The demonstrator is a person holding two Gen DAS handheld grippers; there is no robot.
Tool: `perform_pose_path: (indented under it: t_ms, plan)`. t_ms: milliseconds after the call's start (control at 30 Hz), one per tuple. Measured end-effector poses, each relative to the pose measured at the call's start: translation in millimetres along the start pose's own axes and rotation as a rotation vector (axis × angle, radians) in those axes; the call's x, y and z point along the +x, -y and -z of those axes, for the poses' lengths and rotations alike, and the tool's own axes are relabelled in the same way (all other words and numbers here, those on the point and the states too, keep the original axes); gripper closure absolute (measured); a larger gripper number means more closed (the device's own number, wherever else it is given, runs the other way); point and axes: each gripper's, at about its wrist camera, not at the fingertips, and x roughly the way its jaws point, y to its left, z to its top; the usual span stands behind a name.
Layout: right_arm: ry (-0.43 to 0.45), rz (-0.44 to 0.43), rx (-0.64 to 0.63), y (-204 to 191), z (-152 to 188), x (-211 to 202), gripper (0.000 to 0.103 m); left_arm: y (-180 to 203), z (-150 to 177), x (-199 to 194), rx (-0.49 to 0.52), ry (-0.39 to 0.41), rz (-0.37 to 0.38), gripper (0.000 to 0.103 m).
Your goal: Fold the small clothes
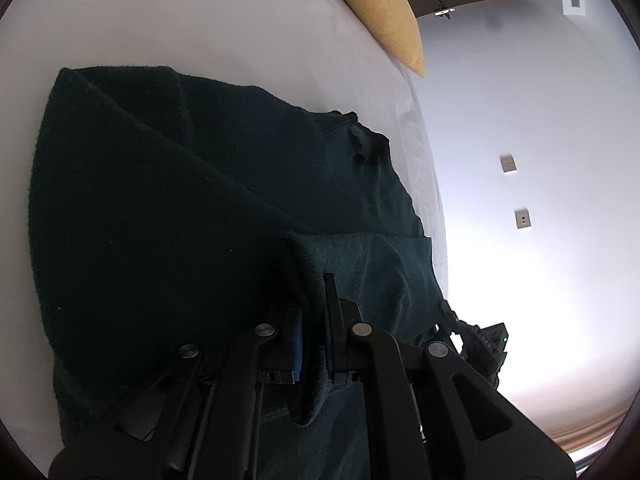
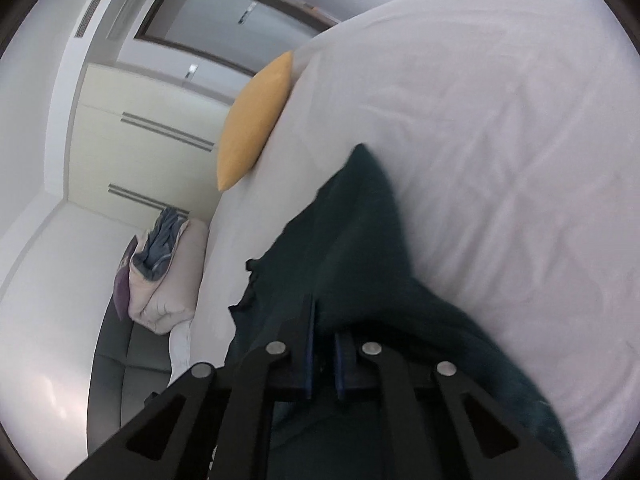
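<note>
Between the left tool's (image 1: 316,312) pads a ribbed edge of the dark green sweater (image 1: 168,208) was gripped; the right tool (image 2: 324,320) was closed on its cloth too. Both edges should be carried level over the white bed (image 2: 500,120). Only the right view showed the bundled bedding (image 2: 168,264).
</note>
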Motion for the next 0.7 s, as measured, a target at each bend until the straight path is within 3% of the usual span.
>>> perform_pose_path:
  t_ms: [233,500,633,700]
  plan:
    - [0.012,0.056,0.045,26,13,-4,0.096,-14,-3,15,-0.035,-0.017,-0.018,0.096]
    - [-0.004,0.097,0.001,24,17,-16,0.097,-23,-5,12,-0.064,-0.008,0.003,0.094]
    - [-0.018,0.122,-0.022,19,23,-26,0.094,-30,-8,-9,-0.078,0.03,-0.055,0.094]
    - [-0.031,0.148,-0.05,9,26,-33,0.094,-26,-8,-23,-0.074,0.062,-0.133,0.094]
